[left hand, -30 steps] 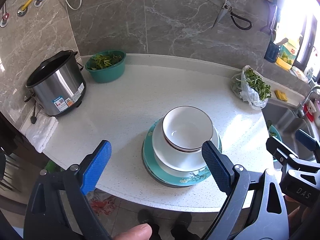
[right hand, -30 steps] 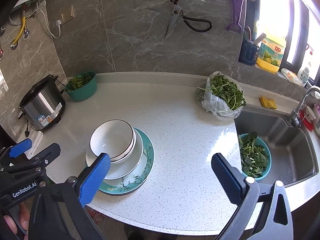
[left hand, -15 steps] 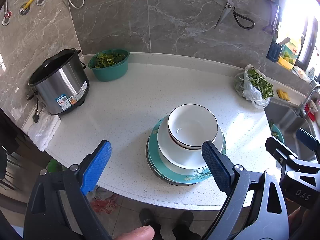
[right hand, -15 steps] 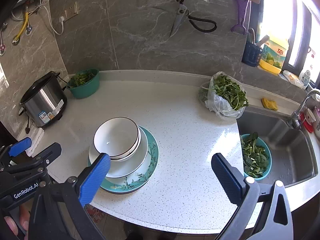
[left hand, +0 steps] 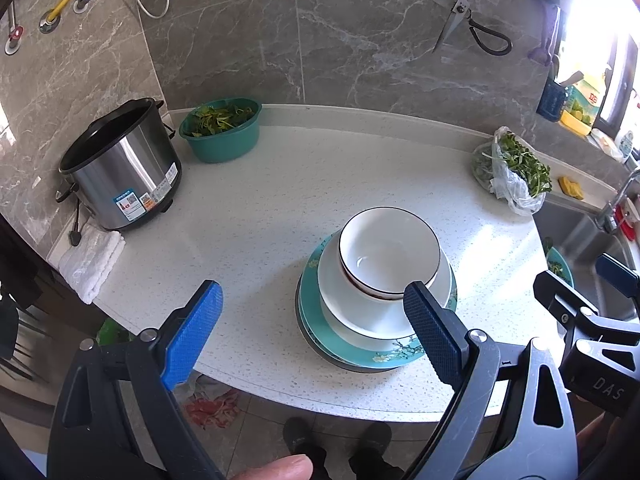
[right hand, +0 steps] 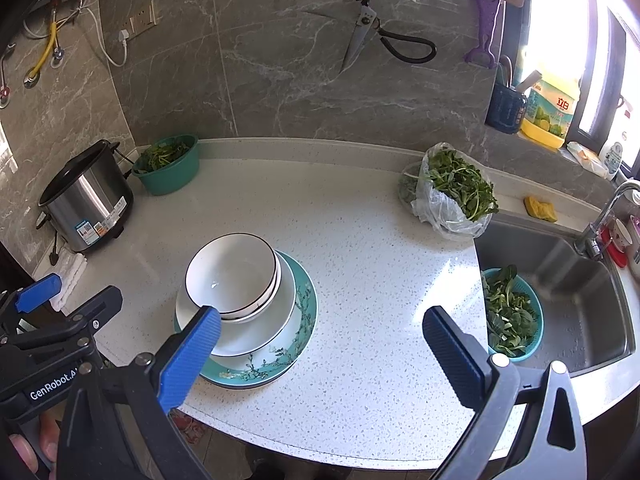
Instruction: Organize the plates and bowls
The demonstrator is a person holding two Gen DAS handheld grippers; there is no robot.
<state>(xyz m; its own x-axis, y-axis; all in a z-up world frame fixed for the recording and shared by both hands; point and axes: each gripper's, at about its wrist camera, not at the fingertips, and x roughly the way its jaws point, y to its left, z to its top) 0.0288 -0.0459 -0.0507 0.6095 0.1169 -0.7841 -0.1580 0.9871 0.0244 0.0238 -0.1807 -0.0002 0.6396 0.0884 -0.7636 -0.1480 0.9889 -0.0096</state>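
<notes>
Both the left gripper (left hand: 312, 328) and right gripper (right hand: 320, 344) gape wide, holding nothing. The bowl stack (left hand: 390, 256) lies ahead between them, nearer the left

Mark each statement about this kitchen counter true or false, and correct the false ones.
1. The white bowls sit stacked on the teal plate. True.
2. The left gripper is shut on a bowl. False: it is open and holds nothing.
3. Scissors hang on the wall. True.
4. The steel pot stands in the sink. False: it stands on the counter.
5. The right gripper is open. True.
</notes>
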